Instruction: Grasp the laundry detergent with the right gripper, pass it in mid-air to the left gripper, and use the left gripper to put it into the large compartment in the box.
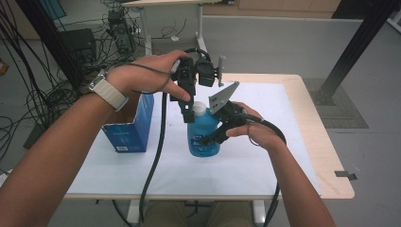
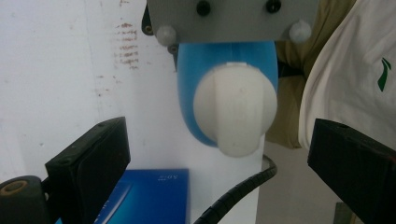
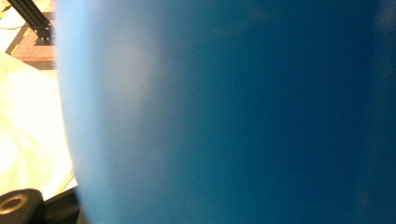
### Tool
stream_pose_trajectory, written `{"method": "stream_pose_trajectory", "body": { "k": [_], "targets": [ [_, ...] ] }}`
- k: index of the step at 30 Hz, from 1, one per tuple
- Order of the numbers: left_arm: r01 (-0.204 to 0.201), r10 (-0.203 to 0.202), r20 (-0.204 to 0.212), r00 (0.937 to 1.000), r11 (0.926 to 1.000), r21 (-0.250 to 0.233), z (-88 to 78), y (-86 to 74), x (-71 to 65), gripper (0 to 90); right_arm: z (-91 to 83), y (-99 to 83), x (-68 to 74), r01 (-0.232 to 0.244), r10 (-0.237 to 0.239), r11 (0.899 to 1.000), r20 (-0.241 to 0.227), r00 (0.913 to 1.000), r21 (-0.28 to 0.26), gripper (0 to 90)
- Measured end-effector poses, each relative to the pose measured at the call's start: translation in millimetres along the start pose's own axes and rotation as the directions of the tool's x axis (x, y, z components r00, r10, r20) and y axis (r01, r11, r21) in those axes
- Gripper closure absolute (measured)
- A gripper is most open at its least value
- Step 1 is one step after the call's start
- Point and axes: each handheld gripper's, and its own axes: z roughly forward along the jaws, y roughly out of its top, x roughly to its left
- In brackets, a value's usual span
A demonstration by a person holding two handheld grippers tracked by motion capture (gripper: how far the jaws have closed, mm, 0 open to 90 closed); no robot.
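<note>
Right now the right claw [image 1: 208,138] clamps the blue bottle [image 1: 201,132] upright on the tabletop [image 1: 265,156], while the left claw [image 1: 188,106] hangs spread apart above its white cap [image 2: 235,109].

**Bottle at table centre, box at its nine o'clock**

The blue plastic bottle [image 1: 203,135] with a white cap [image 1: 199,109] stands upright near the middle of the white-covered table [image 1: 265,165]. The open blue cardboard box [image 1: 130,127] stands well apart at its nine o'clock. The left tool [image 1: 188,109] hangs over the cap; the right tool [image 1: 208,138] grips the bottle from three o'clock.
</note>
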Motion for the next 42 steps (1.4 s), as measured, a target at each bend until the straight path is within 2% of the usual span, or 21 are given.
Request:
{"method": "stream_pose_trajectory", "body": {
  "k": [5,13,20,42],
  "targets": [
    [0.010,-0.010,-0.001,1.0000,0.9999,-0.002,0.8,2.2,2.8,6.1,1.4,0.7,-0.6,-0.004,0.004,1.000,0.003,1.0000,0.001,43.6],
    [-0.001,0.001,-0.001,1.0000,1.0000,-0.004,2.3,3.9,4.1,6.3,1.5,-0.2,-1.3,-0.001,0.001,1.000,0.005,1.0000,0.001,43.6],
    [0.005,-0.005,-0.002,1.0000,0.9999,-0.013,3.4,3.3,6.3,6.3,2.7,-0.5,-1.7,-0.004,0.004,1.000,0.003,1.0000,0.006,43.7],
    [0.010,-0.010,0.000,1.0000,0.9998,-0.019,4.8,2.1,4.6,6.9,5.3,-0.5,-0.5,-0.001,0.001,1.000,-0.003,1.0000,0.003,43.6]
  ]
}}
